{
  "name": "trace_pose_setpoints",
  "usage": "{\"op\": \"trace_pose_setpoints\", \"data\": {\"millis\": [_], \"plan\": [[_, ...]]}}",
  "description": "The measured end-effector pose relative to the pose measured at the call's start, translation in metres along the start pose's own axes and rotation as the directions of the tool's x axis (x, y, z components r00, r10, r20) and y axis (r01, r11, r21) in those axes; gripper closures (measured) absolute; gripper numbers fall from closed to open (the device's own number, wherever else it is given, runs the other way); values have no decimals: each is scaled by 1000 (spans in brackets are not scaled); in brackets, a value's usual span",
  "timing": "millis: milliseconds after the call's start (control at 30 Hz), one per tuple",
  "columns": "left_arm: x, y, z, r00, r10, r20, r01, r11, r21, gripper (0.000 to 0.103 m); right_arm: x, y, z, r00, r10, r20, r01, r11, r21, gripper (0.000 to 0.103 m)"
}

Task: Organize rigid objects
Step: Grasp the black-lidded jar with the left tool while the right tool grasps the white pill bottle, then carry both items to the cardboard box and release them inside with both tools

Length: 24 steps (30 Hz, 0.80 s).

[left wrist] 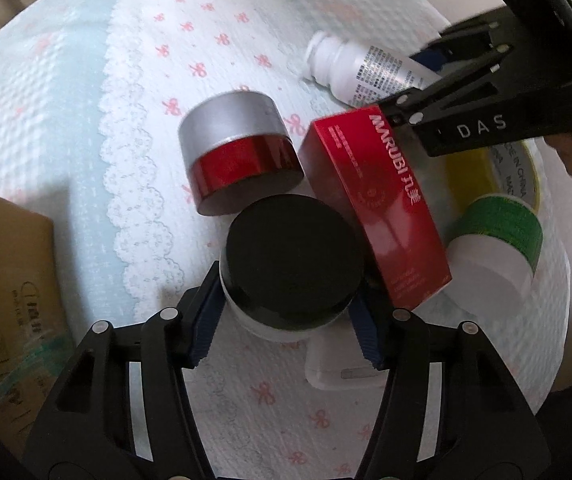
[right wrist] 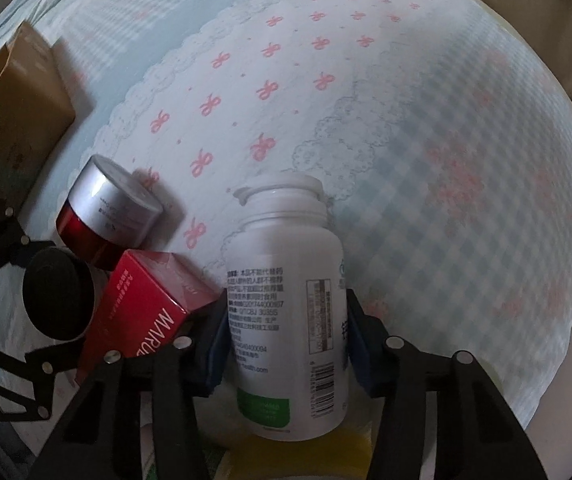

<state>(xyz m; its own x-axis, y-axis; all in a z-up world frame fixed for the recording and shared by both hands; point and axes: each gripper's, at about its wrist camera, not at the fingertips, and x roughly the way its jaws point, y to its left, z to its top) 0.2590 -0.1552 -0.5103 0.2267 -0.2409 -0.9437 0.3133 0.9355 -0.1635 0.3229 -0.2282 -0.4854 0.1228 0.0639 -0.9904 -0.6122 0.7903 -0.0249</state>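
My left gripper (left wrist: pixel 286 322) pinches the black-lidded jar (left wrist: pixel 292 260) on the cloth (left wrist: pixel 85 80), against the red box (left wrist: pixel 378 208); my right gripper (right wrist: pixel 286 344) clamps the white bottle (right wrist: pixel 286 300). I'd lift both straight up, avoiding that box.

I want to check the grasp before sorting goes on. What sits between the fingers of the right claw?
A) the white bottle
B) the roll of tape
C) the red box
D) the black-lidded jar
A: in the right wrist view the right claw has its blue pads against both sides of the white bottle.
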Motion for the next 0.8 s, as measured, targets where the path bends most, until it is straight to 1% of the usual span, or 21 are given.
{"op": "trace_pose_setpoints", "data": {"millis": [67,100,167,300,400,600,633,700,800], "plan": [[-7,5,3,1000,4,22,-4,1000,-13,49,-6,0,-3,1000,-11,14,10,1000,26,56],[-12,6,3,999,5,33,-4,1000,-18,49,-12,9,-4,1000,-17,21,16,999,38,57],[-20,8,3,998,8,54,-6,1000,-27,49,-22,12,-5,999,-27,36,25,997,67,57],[-40,12,-2,995,6,96,-2,999,-43,50,-50,16,-8,997,-40,63,32,992,120,57],[-63,11,-5,989,12,145,-4,999,-53,50,-74,21,-13,995,-52,89,38,987,159,57],[-115,11,-16,973,10,232,12,996,-91,50,-123,34,-37,985,-70,156,30,969,244,57],[-122,10,-9,970,14,244,10,995,-98,50,-128,38,-40,983,-69,169,24,966,258,57],[-147,11,-11,962,14,273,19,993,-120,50,-139,40,-48,979,-65,191,9,959,283,57],[-187,15,-17,949,21,314,29,988,-153,50,-175,55,-55,970,-78,230,2,949,316,57]]}}
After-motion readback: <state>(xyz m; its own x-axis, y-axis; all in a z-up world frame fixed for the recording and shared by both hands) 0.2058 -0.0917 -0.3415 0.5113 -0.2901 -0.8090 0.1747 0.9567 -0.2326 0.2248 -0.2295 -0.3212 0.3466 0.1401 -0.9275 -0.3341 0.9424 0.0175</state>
